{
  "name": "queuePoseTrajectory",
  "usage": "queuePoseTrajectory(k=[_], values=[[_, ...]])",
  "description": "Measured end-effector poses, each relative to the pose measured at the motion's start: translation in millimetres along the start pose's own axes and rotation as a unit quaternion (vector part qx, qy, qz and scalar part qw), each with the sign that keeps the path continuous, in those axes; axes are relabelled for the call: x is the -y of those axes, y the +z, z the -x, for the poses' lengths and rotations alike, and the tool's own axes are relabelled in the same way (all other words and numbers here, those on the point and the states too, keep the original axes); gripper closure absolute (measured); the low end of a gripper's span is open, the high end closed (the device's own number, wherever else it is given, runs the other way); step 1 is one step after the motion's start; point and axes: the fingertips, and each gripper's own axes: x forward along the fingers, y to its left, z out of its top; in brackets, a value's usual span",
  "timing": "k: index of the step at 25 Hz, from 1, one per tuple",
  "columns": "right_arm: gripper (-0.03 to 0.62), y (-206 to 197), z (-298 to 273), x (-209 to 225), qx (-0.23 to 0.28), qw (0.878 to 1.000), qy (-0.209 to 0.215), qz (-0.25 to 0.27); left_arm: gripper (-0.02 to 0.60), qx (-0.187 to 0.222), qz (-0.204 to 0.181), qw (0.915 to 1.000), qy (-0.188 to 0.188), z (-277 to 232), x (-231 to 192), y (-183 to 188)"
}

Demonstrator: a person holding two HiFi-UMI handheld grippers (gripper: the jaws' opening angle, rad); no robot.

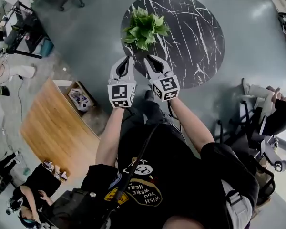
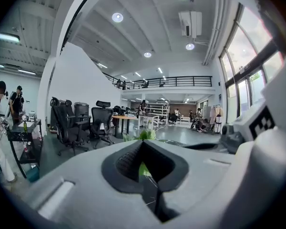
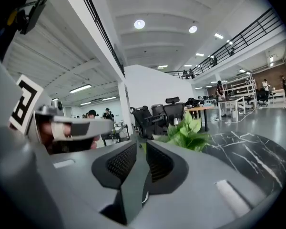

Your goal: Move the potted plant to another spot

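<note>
Your black shirt [image 1: 176,185] fills the bottom of the head view, and both forearms reach up the frame from it to the two grippers, side by side at centre. On the left gripper [image 1: 127,60] the jaws meet at the tips and pinch nothing; the green seen through the hollow behind them is foliage farther off. On the right gripper [image 1: 151,59] the jaws stand a thin slit apart, also empty. Just above them in the frame sits the potted plant [image 1: 144,28], near the left edge of the round black marbled worktop [image 1: 195,37]; neither gripper touches it. Its pot is hidden under the leaves from every view, so you cannot judge its material. The leaves look soft and would likely bend or tear, so they are no place to hold. Expect a fairly light, perhaps top-heavy load that could tip. Probably best: go in under the foliage and take the pot wall from both sides, keeping it upright.
</note>
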Motion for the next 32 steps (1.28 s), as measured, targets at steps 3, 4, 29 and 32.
queuePoseTrajectory(k=[3,4,29,32], values=[[0.439,-59,-38,19,-0.034,0.999,0.013,-0.020,0.578,-0.023,-0.004,0.9997,0.006,-24,-14,-25],[0.384,-79,-49,27,-0.045,0.999,0.008,-0.028,0.578,-0.029,-0.005,0.9995,0.006,-30,-17,-32],[0.117,-166,-254,154,-0.081,0.985,-0.144,0.041,0.578,-0.054,0.052,0.9972,0.000,-67,-75,-102],[0.112,-165,-251,158,-0.080,0.985,-0.151,0.039,0.577,-0.053,0.049,0.9974,-0.010,-72,-70,-99]])
